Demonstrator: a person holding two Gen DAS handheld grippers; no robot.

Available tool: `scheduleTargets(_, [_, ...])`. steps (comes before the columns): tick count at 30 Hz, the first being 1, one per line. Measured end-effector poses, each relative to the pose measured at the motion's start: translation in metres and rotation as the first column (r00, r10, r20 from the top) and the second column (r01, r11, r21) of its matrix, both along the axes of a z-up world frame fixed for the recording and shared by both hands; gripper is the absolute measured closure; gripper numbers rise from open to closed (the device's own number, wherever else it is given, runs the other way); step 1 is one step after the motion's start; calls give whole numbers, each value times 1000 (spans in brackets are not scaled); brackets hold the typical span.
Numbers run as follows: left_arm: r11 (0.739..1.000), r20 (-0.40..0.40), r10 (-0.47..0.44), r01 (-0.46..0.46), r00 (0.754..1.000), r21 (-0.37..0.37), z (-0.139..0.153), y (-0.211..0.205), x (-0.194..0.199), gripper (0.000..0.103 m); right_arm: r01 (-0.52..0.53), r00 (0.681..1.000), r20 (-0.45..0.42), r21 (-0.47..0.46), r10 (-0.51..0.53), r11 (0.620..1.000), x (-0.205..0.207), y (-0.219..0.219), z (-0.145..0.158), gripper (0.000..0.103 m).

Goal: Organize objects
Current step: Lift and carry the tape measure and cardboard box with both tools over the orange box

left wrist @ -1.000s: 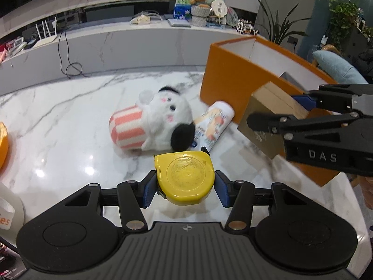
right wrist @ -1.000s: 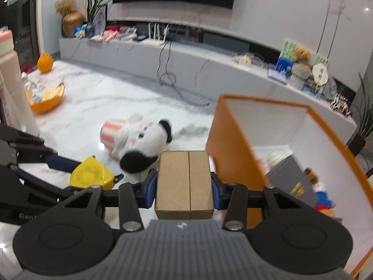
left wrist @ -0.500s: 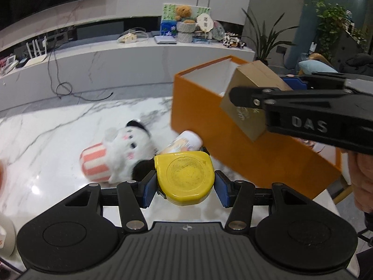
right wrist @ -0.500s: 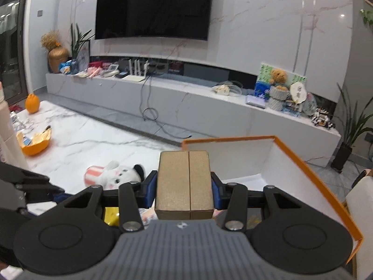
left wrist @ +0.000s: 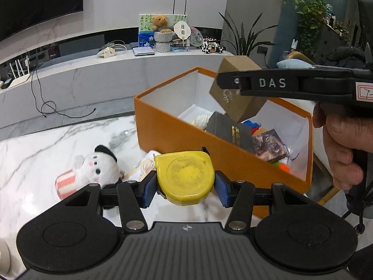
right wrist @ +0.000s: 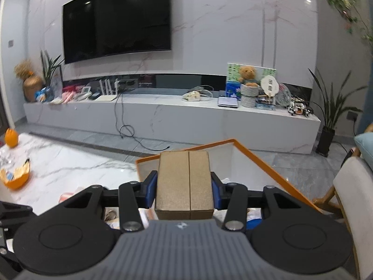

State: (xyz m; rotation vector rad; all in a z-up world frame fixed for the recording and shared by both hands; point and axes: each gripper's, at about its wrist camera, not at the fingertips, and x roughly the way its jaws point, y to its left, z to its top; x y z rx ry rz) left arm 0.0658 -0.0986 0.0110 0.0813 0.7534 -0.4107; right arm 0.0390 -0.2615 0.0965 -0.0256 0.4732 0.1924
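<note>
My left gripper (left wrist: 184, 184) is shut on a yellow tape measure (left wrist: 185, 177), held above the marble table just in front of the orange box (left wrist: 177, 130). My right gripper (right wrist: 184, 186) is shut on a brown cardboard box (right wrist: 184, 182). In the left wrist view that cardboard box (left wrist: 235, 98) hangs tilted over the open orange box, with a hand (left wrist: 342, 149) on the right gripper's handle. The orange box (right wrist: 256, 161) holds a dark book (left wrist: 229, 131), a patterned packet (left wrist: 270, 145) and colourful toys.
A white plush toy with a striped cup (left wrist: 93, 172) and a printed bottle (left wrist: 142, 165) lie on the table (left wrist: 46, 149) left of the orange box. An orange peel bowl (right wrist: 16, 177) sits far left. A chair (right wrist: 354, 196) stands at the right. A TV console runs along the back.
Both grippers have risen and swung right toward the orange box. The cardboard box now hangs above the box's opening, and the tape measure sits nearer the box's front wall.
</note>
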Motion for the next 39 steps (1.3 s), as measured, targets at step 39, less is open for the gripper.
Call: scheduleTargets(39, [996,-12,-28,29,1000,88,0,-73,98,42,209,968,-158,78,-195,975,61,-68,-27,56])
